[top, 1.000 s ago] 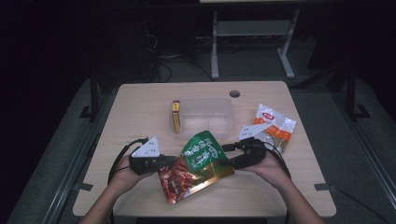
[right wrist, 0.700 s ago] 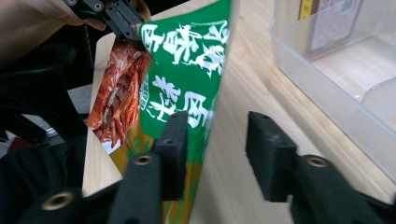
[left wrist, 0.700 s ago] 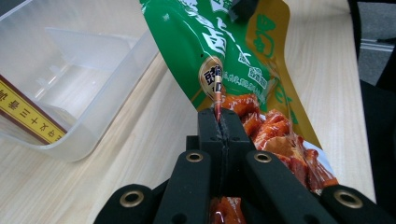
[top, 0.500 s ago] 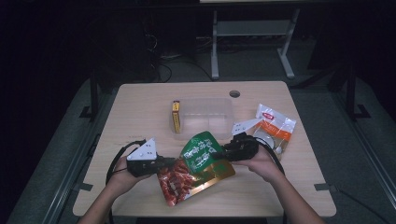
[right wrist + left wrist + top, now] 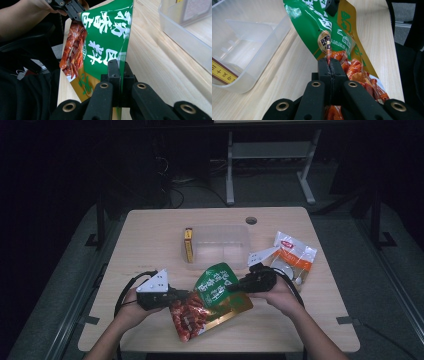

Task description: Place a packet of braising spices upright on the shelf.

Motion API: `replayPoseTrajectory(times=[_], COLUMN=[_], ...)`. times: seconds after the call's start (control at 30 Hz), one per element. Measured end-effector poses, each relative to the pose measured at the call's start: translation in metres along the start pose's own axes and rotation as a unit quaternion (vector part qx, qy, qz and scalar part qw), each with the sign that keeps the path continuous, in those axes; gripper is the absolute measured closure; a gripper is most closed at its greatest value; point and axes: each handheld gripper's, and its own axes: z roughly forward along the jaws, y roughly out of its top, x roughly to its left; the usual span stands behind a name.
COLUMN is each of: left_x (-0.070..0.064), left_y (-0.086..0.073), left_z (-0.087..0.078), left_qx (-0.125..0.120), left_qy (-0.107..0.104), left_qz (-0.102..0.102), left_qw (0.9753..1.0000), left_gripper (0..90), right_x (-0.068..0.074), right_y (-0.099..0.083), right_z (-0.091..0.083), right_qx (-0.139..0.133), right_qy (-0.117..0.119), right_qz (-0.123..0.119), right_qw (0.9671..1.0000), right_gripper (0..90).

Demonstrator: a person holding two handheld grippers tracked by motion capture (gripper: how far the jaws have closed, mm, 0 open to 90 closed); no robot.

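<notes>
A green and gold snack pouch (image 5: 216, 291) with red food printed on it is held up off the table near its front edge. My left gripper (image 5: 186, 295) is shut on the pouch's left edge (image 5: 328, 51), the jaws pressed together on the seam. My right gripper (image 5: 235, 287) is shut on its right edge (image 5: 122, 62). In the right gripper view the left gripper (image 5: 72, 11) shows at the pouch's far corner. A clear plastic bin (image 5: 216, 246) stands behind the pouch at mid table.
A yellow flat box (image 5: 188, 245) leans inside the bin's left wall. A white and red packet (image 5: 293, 256) lies at the right, behind my right hand. A round cable hole (image 5: 251, 220) is near the table's far edge. Dark floor surrounds the table.
Both grippers have lifted and tilted the pouch, the right one moving up and left. The pouch stands more upright than a second ago.
</notes>
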Motion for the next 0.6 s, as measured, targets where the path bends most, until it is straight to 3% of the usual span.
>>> replayPoseTrajectory(times=[0.37,0.6], left_x=[0.001,0.006], left_y=[-0.003,-0.007], left_z=[0.003,0.001], left_qx=[0.001,-0.008], left_qy=[0.005,0.013], left_qz=[0.007,-0.008], left_qw=[1.0,0.9998], left_gripper=[84.4,74.9], right_x=[0.003,0.008], right_y=[0.003,0.006], right_z=[-0.006,-0.011], right_qx=[-0.008,-0.011], right_qy=[0.001,0.002], right_qz=[-0.008,-0.019], right_qw=[0.9999,0.9998], right_gripper=[90.0,90.0])
